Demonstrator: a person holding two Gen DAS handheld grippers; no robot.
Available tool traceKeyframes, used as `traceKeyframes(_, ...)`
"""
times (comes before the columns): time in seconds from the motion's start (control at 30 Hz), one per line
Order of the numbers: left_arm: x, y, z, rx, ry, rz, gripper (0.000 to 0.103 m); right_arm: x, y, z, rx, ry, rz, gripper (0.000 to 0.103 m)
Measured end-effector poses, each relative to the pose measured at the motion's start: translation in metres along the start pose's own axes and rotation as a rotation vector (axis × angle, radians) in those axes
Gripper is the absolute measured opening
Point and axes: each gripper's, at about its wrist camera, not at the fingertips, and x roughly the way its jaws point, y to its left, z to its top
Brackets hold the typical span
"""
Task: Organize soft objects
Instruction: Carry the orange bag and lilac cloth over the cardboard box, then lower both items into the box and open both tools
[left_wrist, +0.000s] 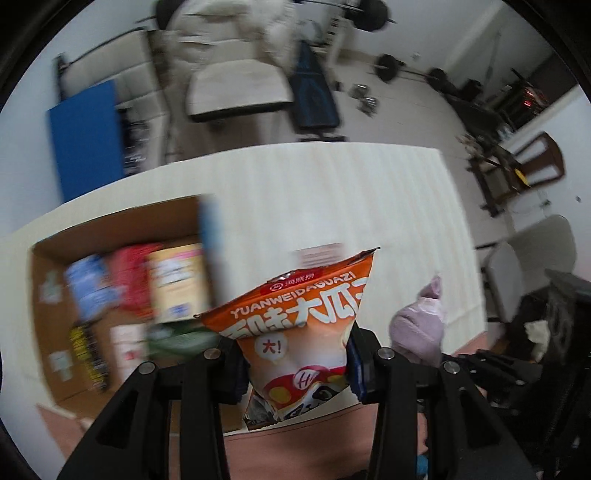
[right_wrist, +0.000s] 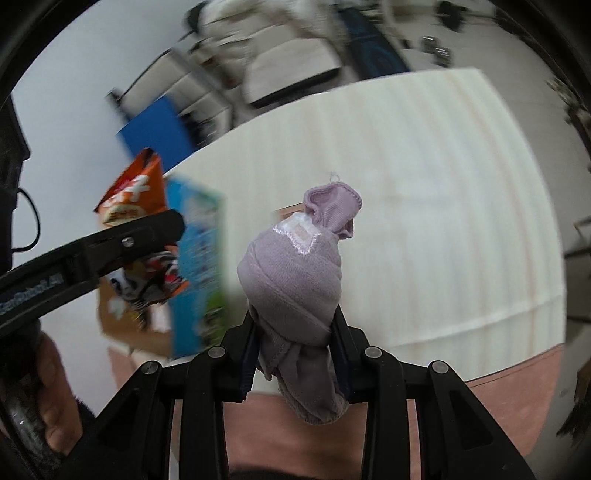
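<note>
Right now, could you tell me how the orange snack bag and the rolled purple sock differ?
The orange snack bag is glossy printed packaging, flat and wide; the purple sock is matte knit fabric, rolled into a rounded bundle. The bag sits in the left gripper, the sock in the right gripper. Both are pinched near their lower end and held above the table.

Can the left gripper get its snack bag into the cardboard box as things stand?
Probably yes. The left gripper holds the orange snack bag right beside the cardboard box, whose top is open; packets fill the far side, but bare floor shows nearer.
</note>
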Motion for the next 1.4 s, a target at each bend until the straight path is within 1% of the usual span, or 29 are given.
traceKeyframes(0.13, -0.015, 0.083, -0.010, -0.081, -0.009, 0.109, 0.038, 0.027, 0.089, -0.004, -0.135, 0.051, 0.029, 0.037)
traceKeyframes(0.17, -0.016, 0.096, -0.013, -0.094, -0.007, 0.123, 0.038, 0.037, 0.113, -0.006, -0.187, 0.069, 0.028, 0.037)
traceKeyframes(0.2, -0.017, 0.117, -0.015, -0.115, -0.004, 0.145, 0.038, 0.046, 0.131, -0.007, -0.230, 0.083, 0.021, 0.037)
traceKeyframes(0.23, -0.016, 0.130, -0.018, -0.130, -0.001, 0.161, 0.038, 0.059, 0.157, -0.009, -0.296, 0.111, 0.009, 0.037)
traceKeyframes(0.27, -0.014, 0.151, -0.018, -0.149, 0.012, 0.178, 0.038, 0.069, 0.173, -0.009, -0.341, 0.134, 0.000, 0.037)
traceKeyframes(0.37, -0.008, 0.193, -0.022, -0.202, 0.042, 0.201, 0.038, 0.098, 0.220, -0.014, -0.527, 0.200, -0.070, 0.037)
traceKeyframes(0.5, 0.011, 0.233, -0.021, -0.276, 0.087, 0.211, 0.038, 0.139, 0.266, -0.027, -0.732, 0.297, -0.124, 0.037)
traceKeyframes(0.6, 0.026, 0.249, -0.025, -0.328, 0.120, 0.217, 0.038, 0.167, 0.278, -0.043, -0.910, 0.377, -0.165, 0.037)
traceKeyframes(0.63, 0.031, 0.255, -0.026, -0.346, 0.126, 0.212, 0.038, 0.181, 0.280, -0.046, -0.978, 0.418, -0.187, 0.037)
traceKeyframes(0.73, 0.048, 0.269, -0.029, -0.388, 0.152, 0.194, 0.038, 0.205, 0.278, -0.050, -1.078, 0.489, -0.263, 0.037)
traceKeyframes(0.77, 0.053, 0.273, -0.028, -0.394, 0.158, 0.199, 0.038, 0.211, 0.278, -0.050, -1.092, 0.503, -0.280, 0.037)
traceKeyframes(0.87, 0.066, 0.280, -0.026, -0.403, 0.172, 0.220, 0.038, 0.225, 0.274, -0.049, -1.105, 0.541, -0.306, 0.037)
traceKeyframes(1.1, 0.089, 0.288, -0.010, -0.384, 0.213, 0.252, 0.039, 0.240, 0.272, -0.047, -1.104, 0.595, -0.307, 0.037)
traceKeyframes(1.17, 0.094, 0.290, -0.005, -0.378, 0.221, 0.278, 0.039, 0.248, 0.270, -0.046, -1.100, 0.611, -0.315, 0.037)
traceKeyframes(1.2, 0.098, 0.290, -0.002, -0.373, 0.230, 0.292, 0.041, 0.250, 0.269, -0.045, -1.097, 0.612, -0.316, 0.037)
traceKeyframes(1.33, 0.106, 0.294, 0.002, -0.382, 0.275, 0.307, 0.042, 0.260, 0.264, -0.042, -1.066, 0.628, -0.305, 0.038)
traceKeyframes(1.4, 0.107, 0.294, 0.003, -0.391, 0.291, 0.306, 0.043, 0.263, 0.261, -0.040, -1.034, 0.650, -0.284, 0.040)
